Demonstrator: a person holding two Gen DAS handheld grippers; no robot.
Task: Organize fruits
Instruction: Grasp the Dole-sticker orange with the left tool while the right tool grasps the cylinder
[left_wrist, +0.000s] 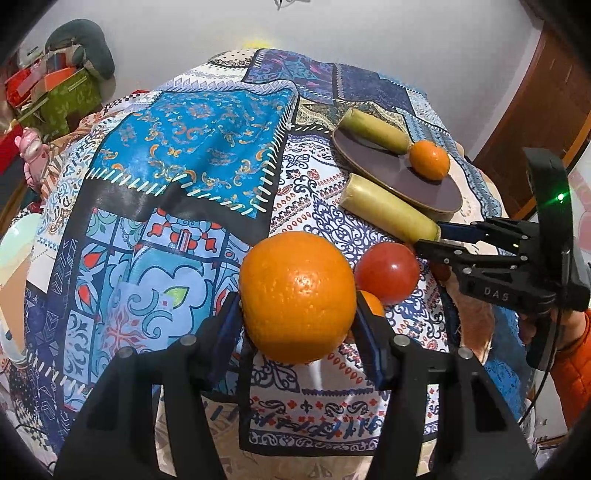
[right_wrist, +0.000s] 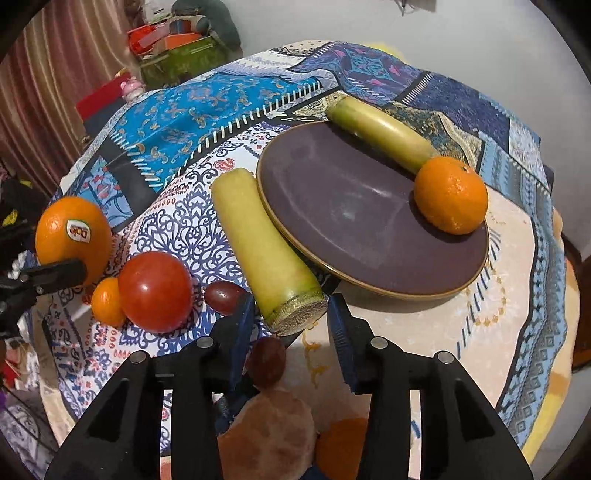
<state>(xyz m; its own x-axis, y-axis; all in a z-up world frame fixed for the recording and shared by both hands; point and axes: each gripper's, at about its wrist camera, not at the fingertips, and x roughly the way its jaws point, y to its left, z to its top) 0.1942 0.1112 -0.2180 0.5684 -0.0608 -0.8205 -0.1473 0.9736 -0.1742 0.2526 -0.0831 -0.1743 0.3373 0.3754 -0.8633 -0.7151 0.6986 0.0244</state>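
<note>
Orange (left_wrist: 297, 295), pinched by left gripper (left_wrist: 297, 314); right gripper (right_wrist: 291, 317) spread around stalk (right_wrist: 264, 251) (unclamped). Next, likely: transfer to plate (right_wrist: 351, 229).

Left gripper (left_wrist: 297, 325) clamped on a large round orange (left_wrist: 297, 295) above the patchwork-cloth surface (left_wrist: 184, 155).

Just right of it sit a glossy red tomato (left_wrist: 388, 271) and a small tangerine (left_wrist: 373, 303), partly hidden. Farther off, a dark purple round plate (left_wrist: 388, 173) carries a pale green cut sugarcane stalk (left_wrist: 375, 131) and a smaller orange (left_wrist: 429, 159). The right gripper (left_wrist: 439, 236) reaches the end of a second pale green stalk (left_wrist: 389, 212) beside the plate.
</note>
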